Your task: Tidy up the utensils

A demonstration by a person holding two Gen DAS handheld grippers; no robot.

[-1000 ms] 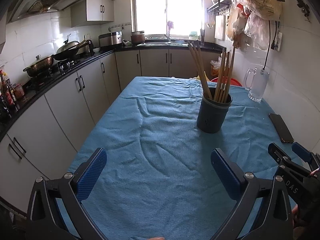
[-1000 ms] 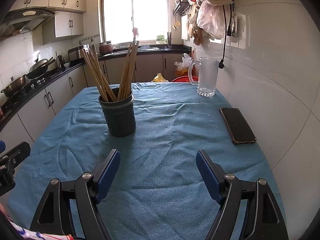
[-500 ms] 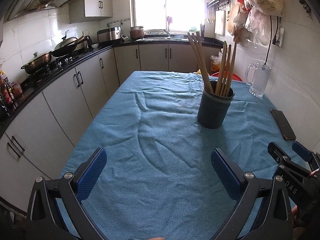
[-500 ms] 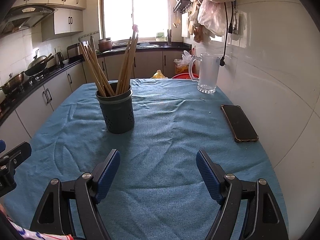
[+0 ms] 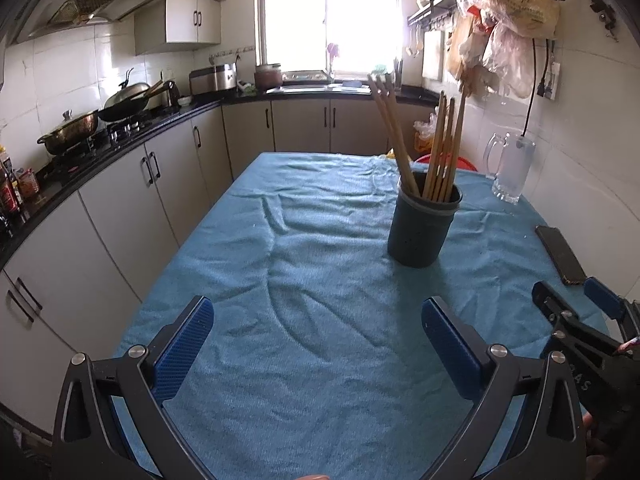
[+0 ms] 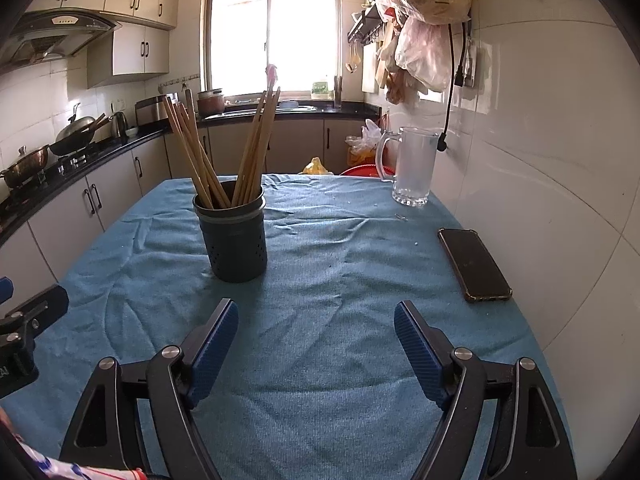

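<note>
Left wrist view: left gripper fingers spread wide, empty, low in frame over the blue tablecloth. Dark utensil holder stands upright, right of centre, holding wooden chopsticks leaning in two bunches. Right wrist view: right gripper fingers also apart, empty. Phone flat at right; glass mug beyond it.

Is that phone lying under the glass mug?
No, the phone lies flat on the blue cloth, apart from the glass mug.
</note>
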